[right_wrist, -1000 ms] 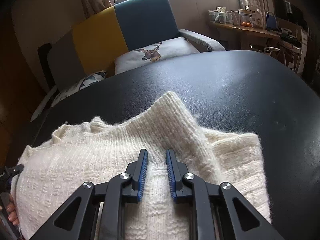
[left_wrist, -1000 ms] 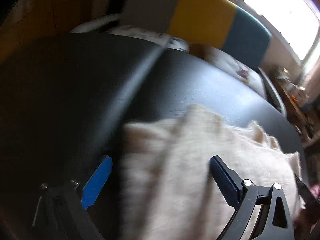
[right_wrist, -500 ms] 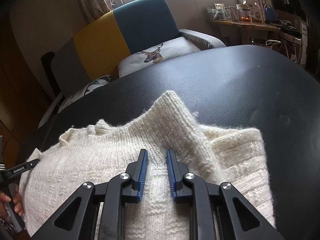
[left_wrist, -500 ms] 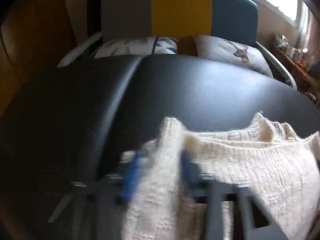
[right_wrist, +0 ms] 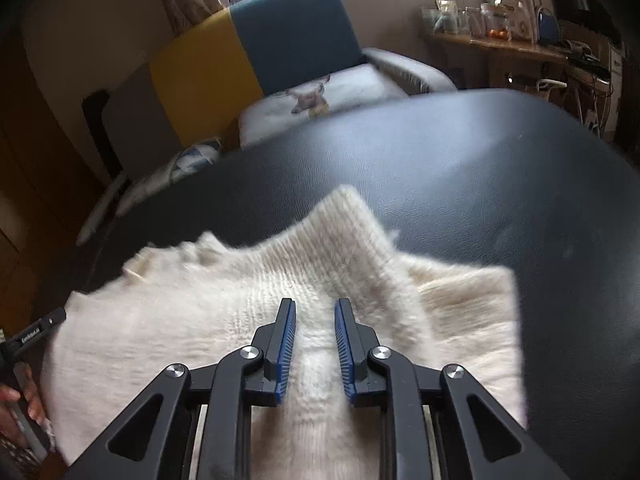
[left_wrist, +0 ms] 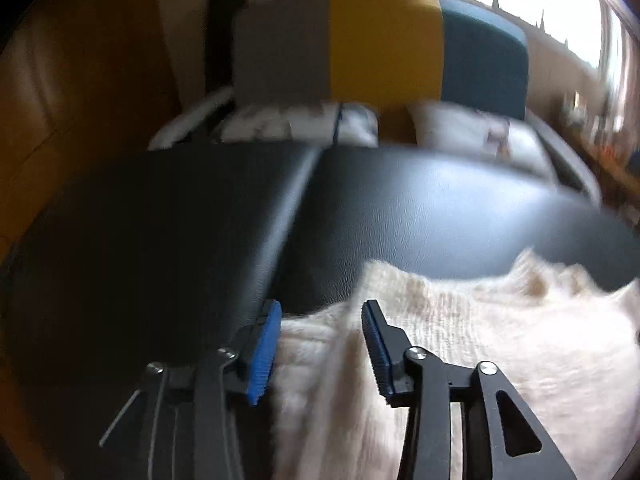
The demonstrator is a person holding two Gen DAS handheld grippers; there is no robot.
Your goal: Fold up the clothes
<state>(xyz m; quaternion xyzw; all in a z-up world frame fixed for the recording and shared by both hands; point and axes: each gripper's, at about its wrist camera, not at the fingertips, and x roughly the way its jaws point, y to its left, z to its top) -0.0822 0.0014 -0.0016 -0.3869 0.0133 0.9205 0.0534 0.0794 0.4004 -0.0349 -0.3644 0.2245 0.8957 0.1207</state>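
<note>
A cream knit sweater point(right_wrist: 200, 320) lies partly folded on a black padded desk point(right_wrist: 480, 168). The right tool point(right_wrist: 315, 344) pinches a ridge of knit between nearly closed jaws. The left tool point(left_wrist: 320, 344), jaws just reopening, stands half open over the sweater's edge, gripping nothing. The next move likely calls for regripping there. No writing is legible.

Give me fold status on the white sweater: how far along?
Partly done: the cream sweater lies doubled up in layers on the black table. In hand: the right gripper pinches a ridge of knit; the left gripper has just been opening, its pads apart over the edge. Left: the final fold and squaring up, probably.
</note>
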